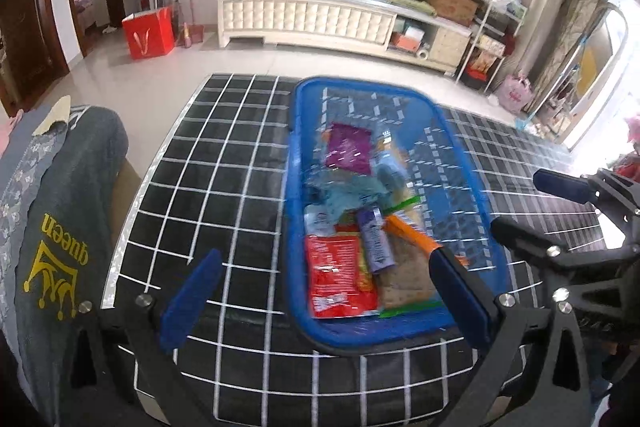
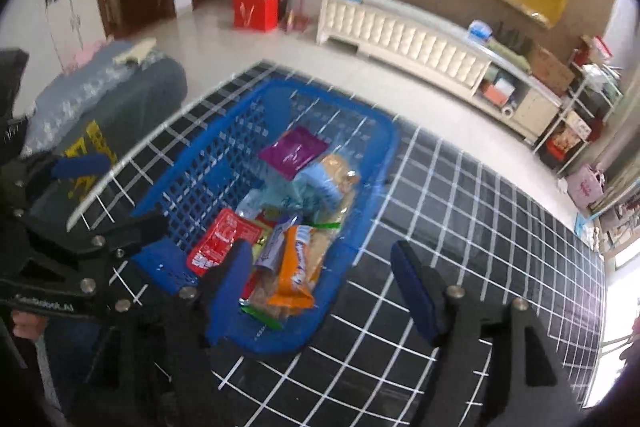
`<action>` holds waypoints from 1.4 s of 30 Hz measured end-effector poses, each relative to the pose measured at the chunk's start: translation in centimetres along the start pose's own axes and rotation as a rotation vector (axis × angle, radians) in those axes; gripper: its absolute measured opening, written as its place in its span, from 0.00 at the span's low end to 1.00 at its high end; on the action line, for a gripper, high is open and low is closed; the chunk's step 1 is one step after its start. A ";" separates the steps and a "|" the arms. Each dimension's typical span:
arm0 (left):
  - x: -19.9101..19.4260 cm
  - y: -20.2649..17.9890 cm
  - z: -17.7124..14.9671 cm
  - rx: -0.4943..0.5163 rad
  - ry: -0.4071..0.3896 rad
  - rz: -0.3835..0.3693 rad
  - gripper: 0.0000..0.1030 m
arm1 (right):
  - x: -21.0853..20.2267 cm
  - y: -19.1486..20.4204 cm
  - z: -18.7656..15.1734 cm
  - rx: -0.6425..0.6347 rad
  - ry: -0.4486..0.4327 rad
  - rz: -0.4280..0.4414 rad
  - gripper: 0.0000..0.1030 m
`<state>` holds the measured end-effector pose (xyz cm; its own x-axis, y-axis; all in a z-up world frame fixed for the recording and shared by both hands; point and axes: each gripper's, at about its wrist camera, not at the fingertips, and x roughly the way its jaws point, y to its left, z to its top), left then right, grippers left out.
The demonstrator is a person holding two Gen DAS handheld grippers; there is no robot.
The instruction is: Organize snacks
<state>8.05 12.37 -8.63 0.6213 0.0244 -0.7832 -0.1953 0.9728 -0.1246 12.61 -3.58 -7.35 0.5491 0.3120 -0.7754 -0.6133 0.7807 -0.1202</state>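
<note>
Wide open and empty: left gripper (image 1: 320, 295), blue pads straddling near end of blue basket (image 1: 460, 143). Same for right gripper (image 2: 320, 291), at basket's 5 o'clock corner. Piled inside on gridded black table (image 1: 224, 155): red packet (image 1: 336, 271), orange wrapper (image 2: 294, 267), purple sachet (image 1: 349, 147).

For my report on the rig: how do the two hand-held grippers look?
Both look alike. The left hand-held gripper and the right hand-held gripper each have a black angular frame with silver round bolts and two flat blue pads. The left frame carries small white lettering, too blurred to read. No cables or sleeves show.
</note>
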 end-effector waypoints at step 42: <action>-22.5 -17.3 -6.5 0.280 -0.456 -0.127 1.00 | -25.3 -4.4 -12.5 0.301 -0.428 -0.217 1.00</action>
<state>-7.50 -6.48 7.17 0.9048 -0.0604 -0.4216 0.0732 0.9972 0.0143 -5.65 -21.65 5.05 0.8642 0.2697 -0.4247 -0.3060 0.9519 -0.0182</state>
